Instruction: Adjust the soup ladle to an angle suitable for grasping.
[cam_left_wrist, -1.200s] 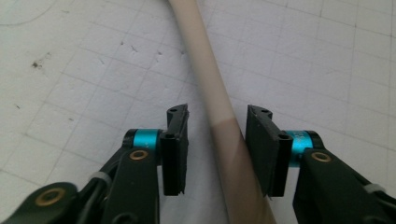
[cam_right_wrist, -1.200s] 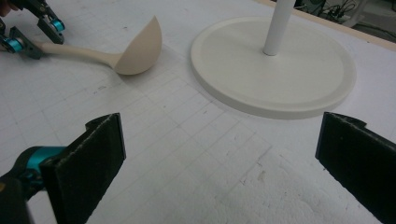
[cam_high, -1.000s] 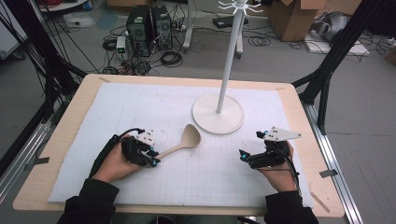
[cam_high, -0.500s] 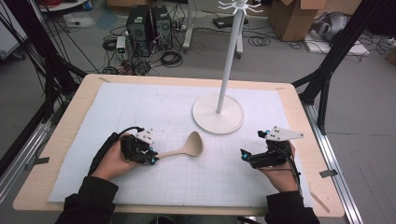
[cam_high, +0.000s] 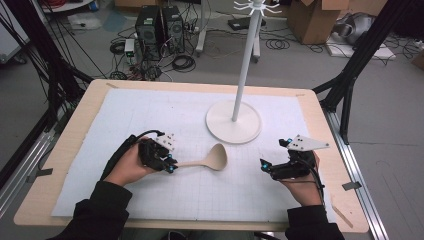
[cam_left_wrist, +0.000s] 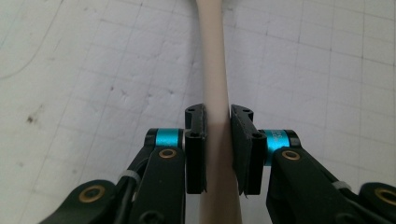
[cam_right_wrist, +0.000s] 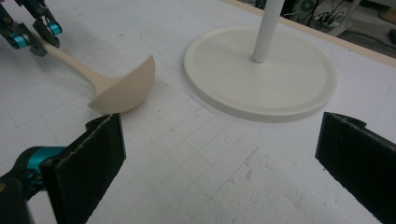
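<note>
A beige ladle lies on the white gridded mat, bowl toward the stand's base. My left gripper is shut on its handle, with both black pads pressed against it. The ladle's bowl rests on the mat in the right gripper view, where the left gripper shows at the far left. My right gripper stands open over the mat at the right, nothing between its pads. A white stand with a round base and a tall pole rises at the mat's far middle.
The white mat covers most of the wooden table. The stand's base lies just ahead of my right gripper. Black frame legs, computers and cables sit on the floor beyond the table.
The left gripper has swung the ladle clockwise and lowered it, so its bowl moved right and nearer, now lying close below the stand's base. The right gripper has barely moved.
</note>
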